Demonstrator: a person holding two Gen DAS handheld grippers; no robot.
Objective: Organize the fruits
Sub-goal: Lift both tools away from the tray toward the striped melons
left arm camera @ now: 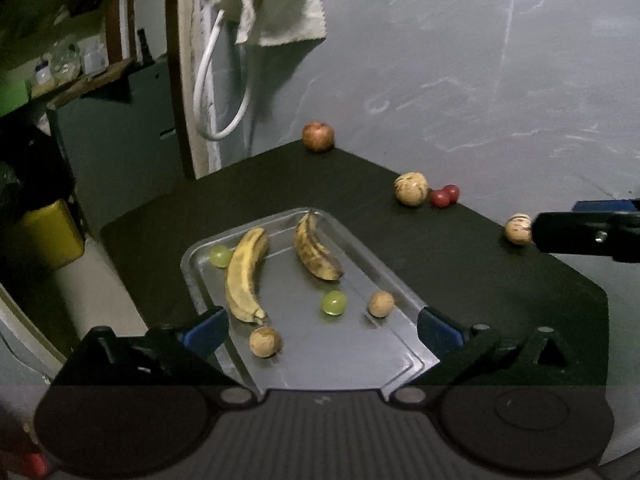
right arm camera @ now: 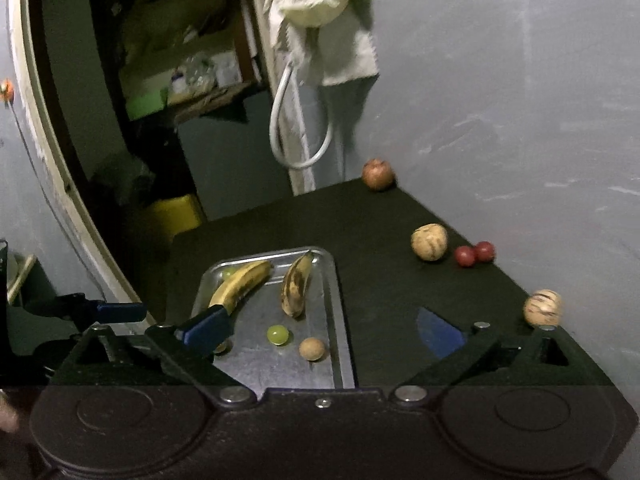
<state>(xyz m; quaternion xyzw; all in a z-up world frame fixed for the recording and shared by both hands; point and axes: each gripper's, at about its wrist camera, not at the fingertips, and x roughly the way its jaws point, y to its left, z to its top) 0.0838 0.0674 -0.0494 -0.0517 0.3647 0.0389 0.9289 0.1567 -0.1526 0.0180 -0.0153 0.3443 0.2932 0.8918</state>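
A metal tray (left arm camera: 400,284) (right arm camera: 340,320) on the black table holds two bananas (left arm camera: 244,276) (left arm camera: 316,254), two green grapes (left arm camera: 333,303) (left arm camera: 220,256) and two small brown fruits (left arm camera: 265,342) (left arm camera: 381,303). On the table by the wall lie a red apple (left arm camera: 318,136), a striped yellow fruit (left arm camera: 411,188), two red fruits (left arm camera: 444,196) and a second striped fruit (left arm camera: 518,229) (right arm camera: 543,307). My left gripper (left arm camera: 322,330) is open and empty over the tray's near end. My right gripper (right arm camera: 324,330) is open and empty over the tray's right rim.
The black table (left arm camera: 480,280) ends at a grey wall (left arm camera: 480,60) on the right. A white cloth and cable (left arm camera: 224,80) hang at the back. A yellow container (left arm camera: 52,232) stands on the floor to the left. The right gripper's finger (left arm camera: 588,236) reaches in beside the near striped fruit.
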